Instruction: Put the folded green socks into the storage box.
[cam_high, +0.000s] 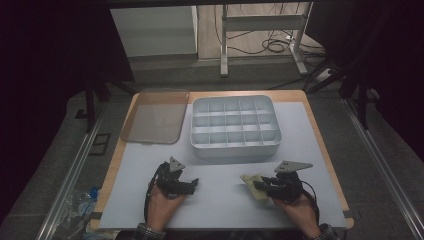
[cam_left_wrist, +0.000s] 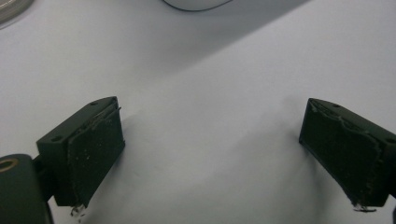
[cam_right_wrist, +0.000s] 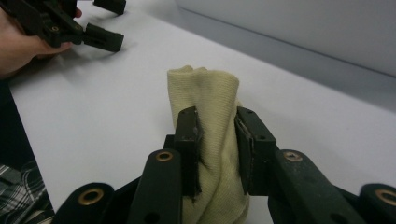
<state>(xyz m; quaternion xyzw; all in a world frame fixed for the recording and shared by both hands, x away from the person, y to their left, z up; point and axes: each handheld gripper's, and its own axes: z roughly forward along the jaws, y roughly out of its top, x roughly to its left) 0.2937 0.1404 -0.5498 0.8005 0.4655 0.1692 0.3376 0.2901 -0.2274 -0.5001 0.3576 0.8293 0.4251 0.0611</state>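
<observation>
My right gripper is shut on a folded pale yellow cloth, which bulges out above and below the jaws. From above, the same cloth lies at the front right of the white table mat, with the right gripper pinching it. My left gripper rests at the front left, held in a hand. Its jaws stand wide apart over bare mat, and its fingertips hold nothing. The left gripper also appears far off in the right gripper view.
A white divided tray with several empty compartments stands at the back centre. Its clear lid lies to the left of it. The mat between the two grippers is flat and bare. Dark floor and cables surround the table.
</observation>
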